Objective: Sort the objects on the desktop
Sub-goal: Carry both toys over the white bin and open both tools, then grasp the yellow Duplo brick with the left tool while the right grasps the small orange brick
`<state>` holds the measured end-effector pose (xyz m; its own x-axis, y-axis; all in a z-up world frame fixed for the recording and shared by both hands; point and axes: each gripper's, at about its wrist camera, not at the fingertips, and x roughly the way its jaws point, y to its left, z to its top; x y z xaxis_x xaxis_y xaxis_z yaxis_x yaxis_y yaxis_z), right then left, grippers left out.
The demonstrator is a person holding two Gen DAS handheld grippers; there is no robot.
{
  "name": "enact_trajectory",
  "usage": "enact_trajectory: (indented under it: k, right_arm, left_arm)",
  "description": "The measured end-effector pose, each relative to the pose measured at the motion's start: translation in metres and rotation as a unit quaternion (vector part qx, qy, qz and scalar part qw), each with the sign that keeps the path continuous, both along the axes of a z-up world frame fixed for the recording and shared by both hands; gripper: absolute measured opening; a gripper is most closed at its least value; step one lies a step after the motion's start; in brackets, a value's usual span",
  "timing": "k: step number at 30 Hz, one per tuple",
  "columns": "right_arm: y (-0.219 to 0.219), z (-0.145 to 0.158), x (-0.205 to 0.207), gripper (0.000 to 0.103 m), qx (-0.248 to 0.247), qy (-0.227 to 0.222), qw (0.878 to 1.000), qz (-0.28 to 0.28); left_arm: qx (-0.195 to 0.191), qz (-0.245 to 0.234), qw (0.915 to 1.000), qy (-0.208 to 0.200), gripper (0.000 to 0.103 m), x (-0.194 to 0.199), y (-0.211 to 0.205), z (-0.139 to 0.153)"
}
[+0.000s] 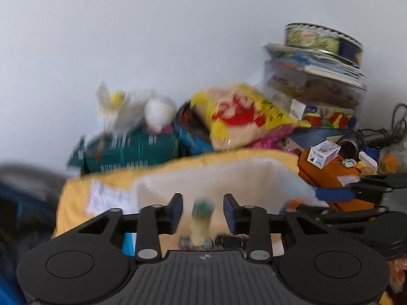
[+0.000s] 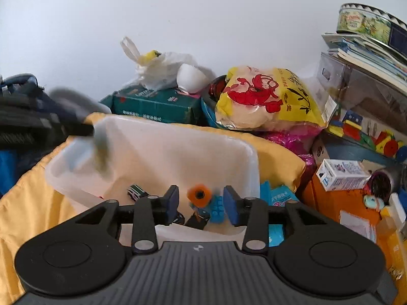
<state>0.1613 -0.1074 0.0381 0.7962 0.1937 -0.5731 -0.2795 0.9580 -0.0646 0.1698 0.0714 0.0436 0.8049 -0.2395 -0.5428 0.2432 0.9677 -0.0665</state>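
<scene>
Fingers of the left gripper (image 1: 202,212) stand wide apart, and a blurred pale-yellow piece with a green top (image 1: 202,222) shows in the gap between them, touching neither finger; whether it is falling or lying below cannot be told through the blur. Beneath and ahead of it lies the translucent white bin (image 1: 203,178), resting on a yellow cloth (image 1: 76,195). The right gripper's blue-padded finger reaches in from the right edge of that view, over the bin's right side.

In the right wrist view the right gripper (image 2: 201,204) is also spread wide and holds nothing. Between its fingers, down in the bin, sit an orange hexagonal piece (image 2: 199,195) and, touching it on the right, a blue studded brick (image 2: 216,209). A small green-and-white striped toy (image 2: 136,192) lies just left of them on the bin floor. The left gripper appears smeared at the bin's far-left corner with the same yellow-green piece under it.

Behind the bin sit a dark green box (image 2: 157,104) with a white plastic bag (image 2: 162,68) on top, and a yellow-and-red printed bag (image 2: 267,96). To the right, a small white carton (image 2: 340,174) rests on an orange box (image 2: 338,203), below a stack of books topped by a round tin (image 2: 366,23).
</scene>
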Motion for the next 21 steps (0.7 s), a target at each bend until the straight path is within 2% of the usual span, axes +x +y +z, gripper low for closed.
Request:
enact_trajectory:
  k: [2, 5, 9, 11, 13, 17, 19, 20, 21]
  right_arm:
    - [-0.007, 0.002, -0.019, 0.043, 0.021, -0.015, 1.000, 0.018]
    - [-0.017, -0.007, -0.046, 0.043, 0.030, 0.000, 0.999, 0.015]
    - [-0.032, -0.038, -0.073, 0.042, 0.064, 0.078, 0.995, 0.006]
    - [-0.033, -0.053, -0.090, 0.037, 0.053, 0.092, 0.994, 0.012]
    - [-0.032, -0.068, -0.106, 0.036, 0.036, 0.106, 0.994, 0.017]
    - [-0.029, -0.096, -0.131, 0.035, 0.009, 0.144, 0.989, 0.020]
    - [-0.030, -0.102, -0.139, 0.035, 0.017, 0.164, 0.986, 0.015]
    - [-0.030, -0.103, -0.139, 0.035, 0.020, 0.167, 0.986, 0.014]
    - [-0.029, -0.103, -0.142, 0.035, 0.018, 0.165, 0.986, 0.015]
  left_arm:
    - [-0.017, -0.005, 0.9998, -0.001, 0.048, -0.020, 0.006, -0.009]
    - [-0.008, 0.004, 0.9997, 0.021, 0.051, -0.054, 0.013, -0.033]
    - [-0.023, -0.007, 0.9931, 0.115, 0.057, -0.093, 0.020, -0.081]
    - [-0.008, -0.007, 0.9898, 0.142, 0.057, -0.113, 0.019, -0.103]
    - [0.012, -0.001, 0.9866, 0.162, 0.057, -0.129, 0.017, -0.120]
    - [0.068, -0.005, 0.9858, 0.154, 0.057, -0.148, 0.003, -0.132]
    - [0.108, -0.020, 0.9870, 0.117, 0.057, -0.154, -0.012, -0.129]
    - [0.138, -0.028, 0.9854, 0.097, 0.057, -0.155, -0.021, -0.129]
    - [0.178, -0.038, 0.9802, 0.078, 0.057, -0.158, -0.032, -0.130]
